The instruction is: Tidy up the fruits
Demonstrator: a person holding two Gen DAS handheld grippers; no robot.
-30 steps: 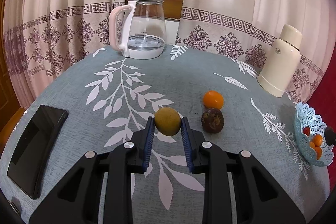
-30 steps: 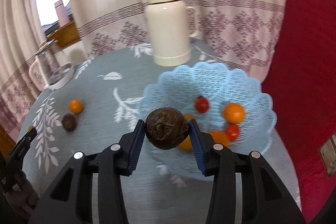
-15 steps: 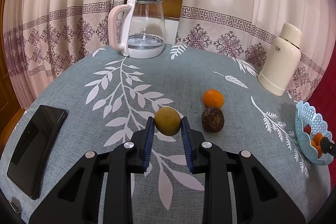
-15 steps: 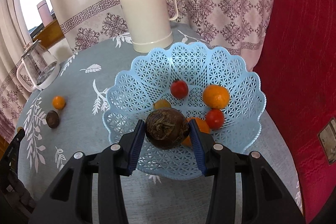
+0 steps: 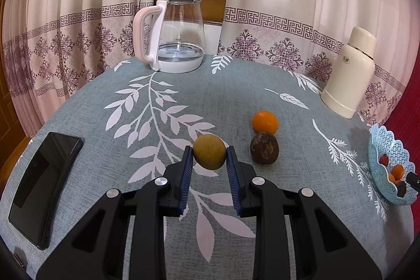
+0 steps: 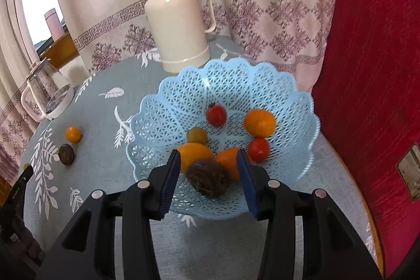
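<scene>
My left gripper (image 5: 209, 158) is shut on a yellow-green fruit (image 5: 209, 155) above the table. An orange (image 5: 265, 122) and a dark brown fruit (image 5: 263, 148) lie on the cloth just right of it. My right gripper (image 6: 208, 176) is open over the blue lattice basket (image 6: 183, 91). A dark brown fruit (image 6: 207, 180) lies free in the basket between the jaws, beside several oranges (image 6: 260, 122) and red tomatoes (image 6: 215, 115). The basket also shows at the far right of the left wrist view (image 5: 378, 148).
A glass kettle (image 5: 176, 30) stands at the back of the table and a cream thermos (image 5: 347, 75) at the right, just behind the basket (image 6: 174, 17). A black phone (image 5: 44, 183) lies at the left edge. A red chair (image 6: 367, 70) is to the right.
My right gripper moved in over the basket, opened and let go of the dark brown fruit, which now lies in the basket. My left gripper has stayed shut on the yellow-green fruit.
</scene>
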